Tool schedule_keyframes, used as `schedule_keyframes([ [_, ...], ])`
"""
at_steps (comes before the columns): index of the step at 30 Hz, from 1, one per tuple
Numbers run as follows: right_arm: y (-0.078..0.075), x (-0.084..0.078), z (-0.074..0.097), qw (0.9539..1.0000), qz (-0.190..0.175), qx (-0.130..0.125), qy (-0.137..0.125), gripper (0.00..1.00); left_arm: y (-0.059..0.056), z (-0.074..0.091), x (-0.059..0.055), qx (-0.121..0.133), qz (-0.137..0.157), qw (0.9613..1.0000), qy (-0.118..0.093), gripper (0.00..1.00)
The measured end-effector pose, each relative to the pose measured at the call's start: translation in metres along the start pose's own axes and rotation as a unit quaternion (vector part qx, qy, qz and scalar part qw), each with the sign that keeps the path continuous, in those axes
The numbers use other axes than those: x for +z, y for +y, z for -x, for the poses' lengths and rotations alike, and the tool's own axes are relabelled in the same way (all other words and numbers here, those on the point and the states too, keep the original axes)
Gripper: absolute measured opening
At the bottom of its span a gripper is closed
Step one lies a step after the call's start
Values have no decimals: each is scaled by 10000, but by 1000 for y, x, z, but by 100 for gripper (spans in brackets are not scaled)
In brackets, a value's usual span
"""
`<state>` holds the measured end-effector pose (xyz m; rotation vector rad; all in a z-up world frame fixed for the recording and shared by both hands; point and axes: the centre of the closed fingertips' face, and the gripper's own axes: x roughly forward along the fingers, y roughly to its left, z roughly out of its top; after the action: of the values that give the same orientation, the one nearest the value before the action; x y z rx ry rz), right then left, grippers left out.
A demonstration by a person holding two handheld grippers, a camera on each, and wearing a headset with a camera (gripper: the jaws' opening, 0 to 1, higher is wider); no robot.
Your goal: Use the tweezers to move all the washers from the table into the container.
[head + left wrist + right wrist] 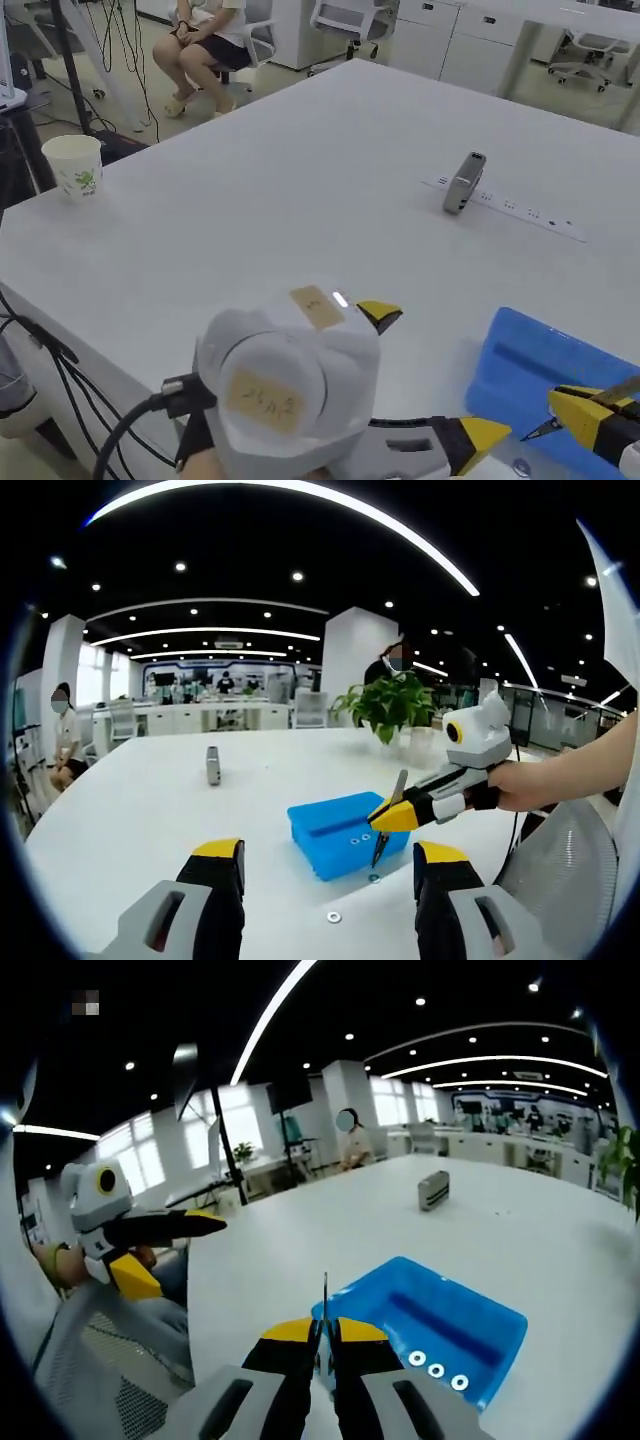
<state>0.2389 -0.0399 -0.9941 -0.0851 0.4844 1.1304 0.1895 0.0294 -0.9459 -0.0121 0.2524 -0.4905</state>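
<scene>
The blue container (540, 365) sits at the table's near right; in the right gripper view three washers (437, 1369) lie inside the container (440, 1310). Two more washers (332, 917) lie on the white table in front of the container (330, 830), one of them (372, 878) right under the tweezers' tip. My right gripper (572, 410) (325, 1332) is shut on the tweezers (324, 1295), whose points (532, 432) hang just above the table beside the container. My left gripper (430, 375) (330, 865) is open and holds nothing, left of the container.
A paper cup (75, 165) stands at the table's far left corner. A grey device (463, 183) and a white power strip (530, 212) lie farther back. A person sits on a chair (205, 40) beyond the table. A potted plant (385, 705) stands behind.
</scene>
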Motion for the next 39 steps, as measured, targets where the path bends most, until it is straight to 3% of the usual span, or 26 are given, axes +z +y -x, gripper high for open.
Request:
schedule_keyframes([
  [13,-5,-24,-6,9979,408,50,499,3,-1,0,-1,-6,-21,10000,35,69],
  [22,-11,-32,-6,9975,399,69,578,3,-4,-1,-3,-57,-48,9999,75,68],
  [33,-3,-32,-8,9960,628,162,618,2,-4,-1,-3,-73,-57,9999,76,68],
  [39,2,-33,-6,9968,481,224,600,2,-5,-1,-4,-93,-70,9999,96,68],
])
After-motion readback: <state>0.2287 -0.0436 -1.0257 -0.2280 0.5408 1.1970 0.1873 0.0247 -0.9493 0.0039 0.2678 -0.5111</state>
